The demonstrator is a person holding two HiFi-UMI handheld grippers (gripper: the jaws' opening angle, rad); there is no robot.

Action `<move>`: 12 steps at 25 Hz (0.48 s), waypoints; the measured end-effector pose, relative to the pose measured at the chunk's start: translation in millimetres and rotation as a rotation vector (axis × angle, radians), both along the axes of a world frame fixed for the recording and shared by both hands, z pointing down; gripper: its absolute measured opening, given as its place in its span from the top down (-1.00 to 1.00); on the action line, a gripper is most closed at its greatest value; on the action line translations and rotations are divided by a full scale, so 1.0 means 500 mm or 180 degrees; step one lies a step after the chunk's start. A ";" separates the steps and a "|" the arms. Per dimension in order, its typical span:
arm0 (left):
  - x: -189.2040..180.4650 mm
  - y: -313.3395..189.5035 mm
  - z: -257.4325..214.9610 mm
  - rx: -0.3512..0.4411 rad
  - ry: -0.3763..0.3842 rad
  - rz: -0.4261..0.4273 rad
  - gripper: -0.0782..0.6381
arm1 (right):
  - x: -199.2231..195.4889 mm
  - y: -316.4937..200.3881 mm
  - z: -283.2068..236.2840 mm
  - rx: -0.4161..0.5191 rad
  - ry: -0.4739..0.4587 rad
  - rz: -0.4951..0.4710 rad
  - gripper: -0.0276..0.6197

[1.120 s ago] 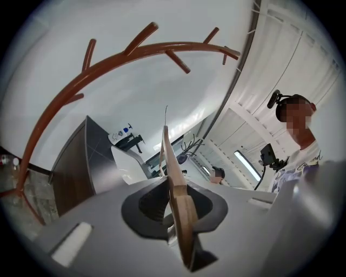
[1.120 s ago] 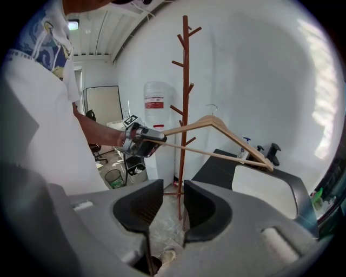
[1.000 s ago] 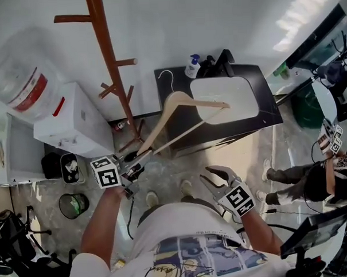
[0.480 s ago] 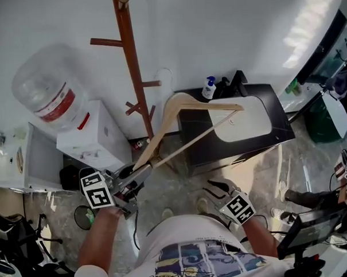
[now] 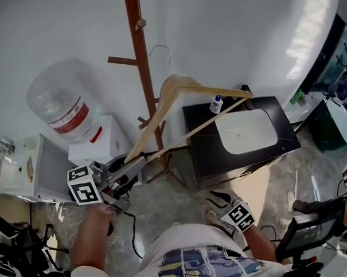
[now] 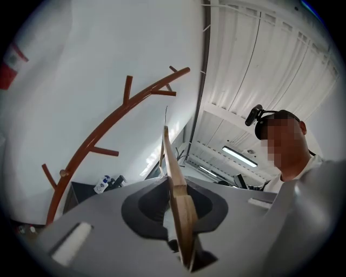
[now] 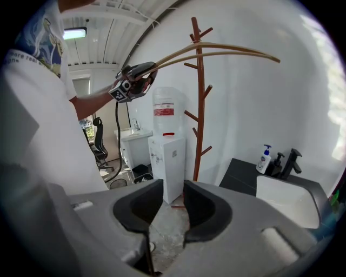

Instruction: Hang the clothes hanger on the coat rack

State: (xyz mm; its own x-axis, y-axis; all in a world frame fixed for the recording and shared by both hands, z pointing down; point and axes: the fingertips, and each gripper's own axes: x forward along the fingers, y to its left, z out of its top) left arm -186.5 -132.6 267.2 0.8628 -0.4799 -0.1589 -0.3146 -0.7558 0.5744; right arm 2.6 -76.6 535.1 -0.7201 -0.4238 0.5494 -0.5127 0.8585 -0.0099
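The wooden clothes hanger (image 5: 177, 93) is held up by one end, and its wire hook (image 5: 161, 55) is close beside the brown coat rack's pole (image 5: 141, 79), just right of it. My left gripper (image 5: 137, 162) is shut on the hanger's lower end; in the left gripper view the wood (image 6: 175, 184) stands edge-on between the jaws, with the coat rack (image 6: 108, 127) behind. My right gripper (image 5: 217, 198) is low near my body, open and empty. The right gripper view shows the hanger (image 7: 216, 51) high across the coat rack (image 7: 200, 97), and the left gripper (image 7: 135, 81).
A white water dispenser (image 5: 102, 141) with a large bottle (image 5: 63, 105) stands left of the rack. A black cabinet (image 5: 197, 157) with a white sink (image 5: 245, 132) and a soap bottle (image 5: 217, 104) stands to the right. Another person's legs show at the far right edge.
My left gripper has lifted the hanger, and its hook now sits higher against the rack's pole, near an upper peg. The right gripper has drawn back slightly toward my body.
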 end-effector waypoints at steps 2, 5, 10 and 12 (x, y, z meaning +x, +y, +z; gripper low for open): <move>-0.001 -0.019 -0.030 0.0085 -0.0027 0.0022 0.65 | -0.003 0.000 0.001 -0.0002 -0.0019 -0.0001 0.55; -0.007 -0.054 -0.073 0.0205 -0.0058 0.0058 0.65 | -0.012 -0.001 -0.001 -0.0005 -0.0050 0.0013 0.55; -0.021 -0.103 -0.136 0.0378 -0.0050 0.0041 0.65 | -0.009 0.000 0.001 -0.0023 -0.0057 0.0078 0.55; -0.029 -0.116 -0.151 0.0427 -0.0043 0.0022 0.65 | 0.000 -0.003 0.002 -0.0028 -0.0057 0.0120 0.55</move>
State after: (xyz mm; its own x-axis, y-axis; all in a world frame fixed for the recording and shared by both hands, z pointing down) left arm -200.9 -190.6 191.8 0.8684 -0.4493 -0.2097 -0.3162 -0.8277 0.4636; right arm 2.8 -78.2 536.3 -0.7134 -0.4461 0.5405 -0.5445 0.8383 -0.0267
